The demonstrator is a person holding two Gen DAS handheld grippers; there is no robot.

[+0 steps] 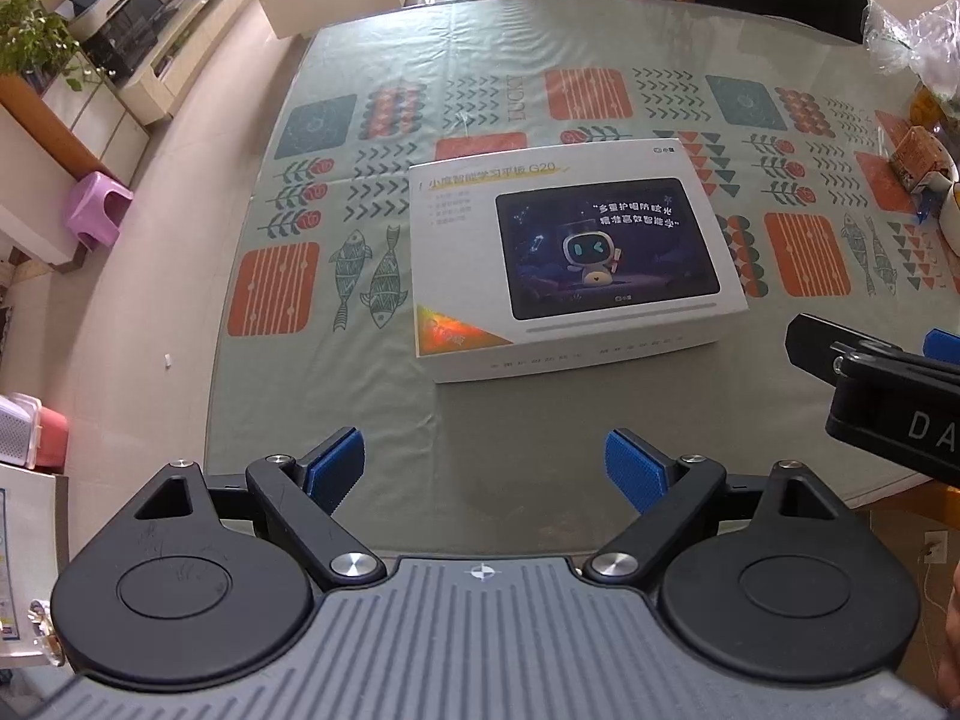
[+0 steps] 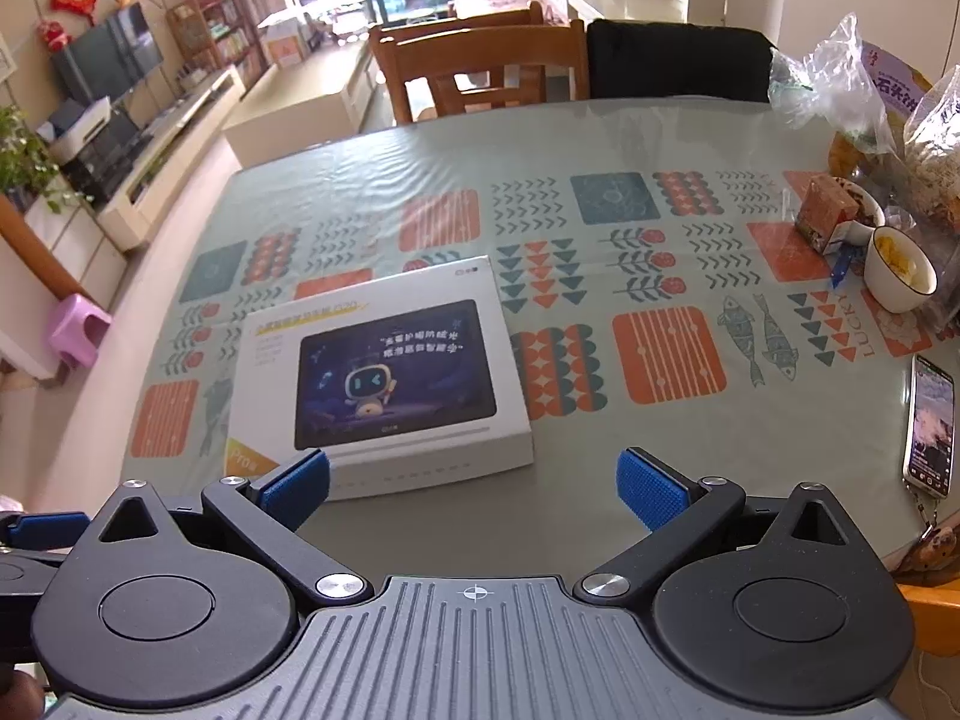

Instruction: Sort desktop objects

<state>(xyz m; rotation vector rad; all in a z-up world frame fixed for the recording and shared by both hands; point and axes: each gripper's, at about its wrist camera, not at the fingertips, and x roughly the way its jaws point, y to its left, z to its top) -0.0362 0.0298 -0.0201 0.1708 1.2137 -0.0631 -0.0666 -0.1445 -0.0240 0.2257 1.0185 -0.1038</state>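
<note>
A white tablet box [image 1: 570, 252] lies flat on the patterned worktop [image 1: 510, 432], printed side up, a little in from the near edge and closer to the worktop's left edge than its right. A bare strip of cloth separates the box's front side from the near edge.

The left gripper [image 1: 485, 468] hangs over that near strip, its blue pads [image 1: 336, 468] spread wide with nothing between them. The right gripper [image 2: 474, 489] sits just beside it to the right, also released and empty; its left pad overlaps the box's near left corner in the right wrist view, though whether it touches cannot be told.

Between the box and the far edge the cloth is open. To the right of the box a broad stretch of worktop is also free, up to the clutter along the right edge: a white bowl [image 2: 900, 270], a small brown carton [image 2: 825, 213] just behind it, and plastic bags [image 2: 840, 78] toward the far right corner. A phone [image 2: 930, 426] lies screen up near the right edge, closer to the near corner. Wooden chairs [image 2: 480, 60] stand against the far edge.
</note>
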